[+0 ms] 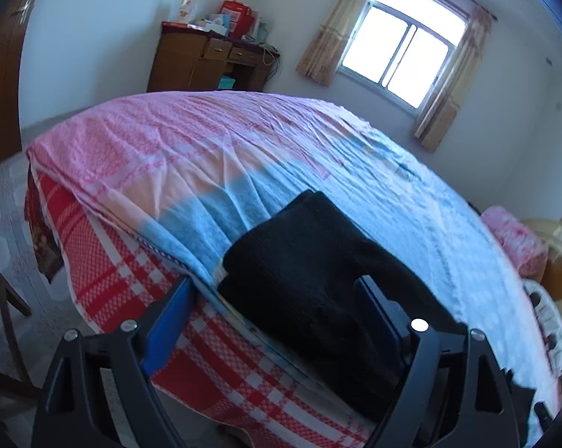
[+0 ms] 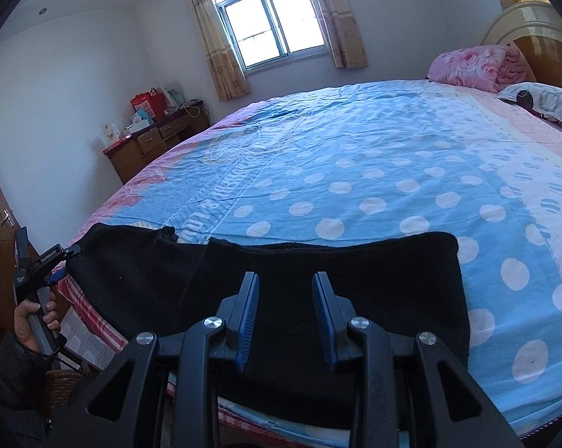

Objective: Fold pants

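Observation:
Black pants (image 2: 281, 272) lie folded in a wide band along the near edge of the bed (image 2: 355, 171). In the left wrist view the pants (image 1: 311, 257) lie at the bed's corner. My left gripper (image 1: 273, 291) is open, its fingers wide apart on either side of the pants' end. It also shows in the right wrist view (image 2: 62, 261) at the pants' left end, held by a hand. My right gripper (image 2: 285, 280) is open and empty, hovering just above the middle of the pants.
The bed has a blue dotted sheet and a red checked cover (image 1: 124, 272) hanging over the side. A pink quilt (image 2: 471, 63) and pillow (image 2: 542, 100) lie at the head. A wooden desk (image 1: 210, 59) stands by the window (image 2: 269, 22).

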`<action>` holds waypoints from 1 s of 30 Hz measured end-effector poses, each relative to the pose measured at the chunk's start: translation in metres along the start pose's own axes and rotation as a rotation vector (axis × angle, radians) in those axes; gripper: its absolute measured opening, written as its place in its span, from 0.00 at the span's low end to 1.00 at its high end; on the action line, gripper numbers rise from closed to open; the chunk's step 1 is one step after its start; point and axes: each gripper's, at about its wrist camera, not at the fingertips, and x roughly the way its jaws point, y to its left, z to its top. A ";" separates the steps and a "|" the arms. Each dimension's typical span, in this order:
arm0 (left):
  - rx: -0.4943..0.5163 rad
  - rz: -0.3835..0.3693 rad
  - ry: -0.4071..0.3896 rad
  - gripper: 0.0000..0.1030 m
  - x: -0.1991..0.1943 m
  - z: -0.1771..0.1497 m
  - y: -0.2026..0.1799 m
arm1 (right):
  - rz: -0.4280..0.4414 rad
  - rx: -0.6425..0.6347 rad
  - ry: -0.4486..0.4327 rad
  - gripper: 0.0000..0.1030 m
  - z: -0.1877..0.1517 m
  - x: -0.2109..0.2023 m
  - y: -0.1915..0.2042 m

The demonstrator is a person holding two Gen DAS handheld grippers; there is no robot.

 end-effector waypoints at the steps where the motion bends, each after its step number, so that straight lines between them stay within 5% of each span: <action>1: -0.048 -0.031 -0.016 0.77 -0.004 0.000 0.005 | 0.000 0.000 -0.002 0.31 0.000 -0.001 0.000; 3: -0.178 -0.142 -0.044 0.71 -0.013 0.001 0.020 | -0.005 0.001 -0.008 0.31 0.001 -0.003 -0.001; 5: -0.191 -0.162 -0.036 0.71 -0.011 0.005 0.022 | -0.011 0.005 -0.012 0.31 0.001 -0.003 -0.003; 9: -0.145 -0.124 -0.059 0.65 -0.009 -0.001 0.020 | -0.015 0.037 -0.006 0.31 0.000 -0.002 -0.013; 11: -0.060 -0.032 -0.129 0.65 -0.023 0.006 0.009 | -0.025 0.045 0.005 0.31 -0.001 0.000 -0.016; 16: 0.013 0.049 -0.192 0.78 -0.048 0.044 0.013 | -0.030 0.059 0.008 0.31 -0.001 0.002 -0.019; 18: 0.052 0.012 -0.146 0.87 -0.038 0.050 0.009 | -0.025 0.062 0.015 0.31 -0.003 0.004 -0.019; 24: 0.066 -0.046 0.020 0.86 0.016 0.026 0.007 | -0.016 0.041 0.023 0.31 -0.003 0.005 -0.012; 30: 0.111 0.004 -0.031 0.84 0.011 0.003 -0.001 | -0.010 0.037 0.013 0.31 -0.002 0.003 -0.010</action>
